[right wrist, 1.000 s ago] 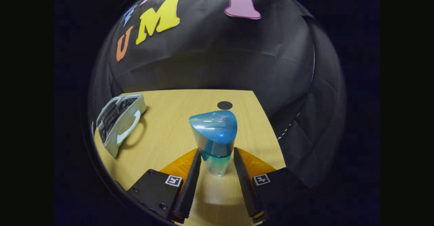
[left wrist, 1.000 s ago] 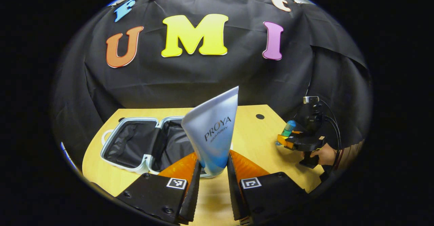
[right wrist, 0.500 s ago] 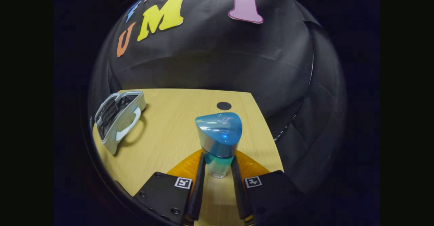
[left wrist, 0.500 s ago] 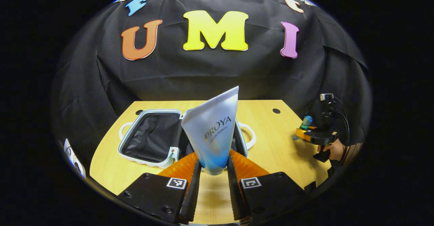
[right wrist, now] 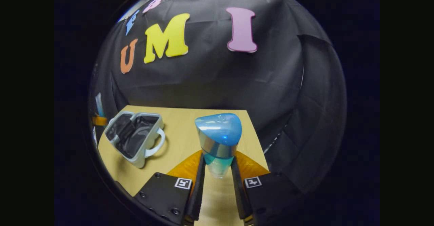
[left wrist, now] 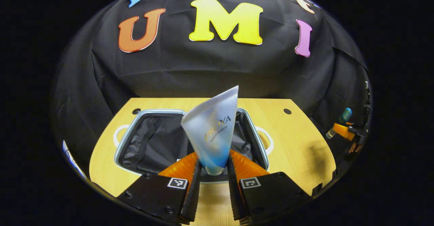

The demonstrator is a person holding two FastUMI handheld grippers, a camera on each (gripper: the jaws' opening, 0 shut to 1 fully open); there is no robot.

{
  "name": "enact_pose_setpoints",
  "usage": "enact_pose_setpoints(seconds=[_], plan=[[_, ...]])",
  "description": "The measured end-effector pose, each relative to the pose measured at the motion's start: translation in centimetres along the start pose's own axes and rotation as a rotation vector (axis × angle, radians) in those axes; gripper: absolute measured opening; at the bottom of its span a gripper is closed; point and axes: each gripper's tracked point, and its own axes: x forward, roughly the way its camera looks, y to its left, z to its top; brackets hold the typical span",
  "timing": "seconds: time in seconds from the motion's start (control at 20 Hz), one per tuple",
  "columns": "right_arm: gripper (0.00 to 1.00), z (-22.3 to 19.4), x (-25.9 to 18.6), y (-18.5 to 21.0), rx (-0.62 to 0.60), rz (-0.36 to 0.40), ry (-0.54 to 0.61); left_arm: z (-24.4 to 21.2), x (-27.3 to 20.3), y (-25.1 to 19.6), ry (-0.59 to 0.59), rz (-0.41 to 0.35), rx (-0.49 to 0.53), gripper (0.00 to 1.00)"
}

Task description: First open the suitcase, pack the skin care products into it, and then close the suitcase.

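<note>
In the left gripper view my left gripper (left wrist: 212,166) is shut on a pale blue-white tube (left wrist: 213,131), held upright over the open suitcase (left wrist: 152,141), whose black-lined halves lie flat on the wooden table (left wrist: 291,141). At that view's far right the right gripper (left wrist: 342,131) hangs off the table's edge with a bottle. In the right gripper view my right gripper (right wrist: 217,171) is shut on a clear bottle with a blue cap (right wrist: 218,139), lifted above the table (right wrist: 176,144). The open suitcase (right wrist: 134,136) lies at the left there.
Round cable holes sit in the tabletop's far corners (left wrist: 287,111) (left wrist: 136,111). White handles stick out on both sides of the suitcase (left wrist: 266,139). Bare wood lies right of the suitcase (left wrist: 298,151).
My left gripper carried the tube rightward until it stands over the suitcase. My right gripper shut on the blue-capped bottle and lifted it up off the table.
</note>
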Motion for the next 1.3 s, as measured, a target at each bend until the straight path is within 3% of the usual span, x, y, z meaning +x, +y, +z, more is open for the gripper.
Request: enact_pose_setpoints(seconds=[0.15, 0.25, 0.55, 0.95, 1.1, 1.2, 1.25, 1.3], plan=[[0.37, 1.3, -2.9, 0.8, -0.025, -0.008, -0.026, -3.2, 4.5, 1.0, 0.118, 0.048, 0.029, 0.43], [0.4, 1.9, -4.3, 1.7, -0.024, -0.013, -0.042, -5.1, 7.5, 0.8, 0.19, 0.036, 0.01, 0.42], [0.39, 0.3, -6.8, 4.8, -0.04, -0.007, -0.003, -9.7, 12.6, 1.4, 0.384, 0.091, 0.012, 0.41], [0.4, -2.1, -6.6, 6.0, -0.051, 0.024, 0.053, -9.7, 14.0, 1.5, 0.443, 0.141, 0.127, 0.42], [0.4, -1.9, -6.1, 6.2, -0.051, 0.042, 0.047, -10.3, 14.3, 1.6, 0.457, 0.143, 0.107, 0.43], [0.4, -1.8, -5.8, 6.2, -0.051, 0.049, 0.046, -10.1, 14.1, 1.6, 0.456, 0.142, 0.101, 0.49], [0.4, -2.0, -5.8, 6.4, -0.055, 0.054, 0.048, -10.1, 14.1, 1.5, 0.455, 0.141, 0.101, 0.42], [0.4, -1.8, -5.7, 6.6, -0.059, 0.063, 0.049, -10.1, 14.0, 1.6, 0.45, 0.141, 0.096, 0.43]])
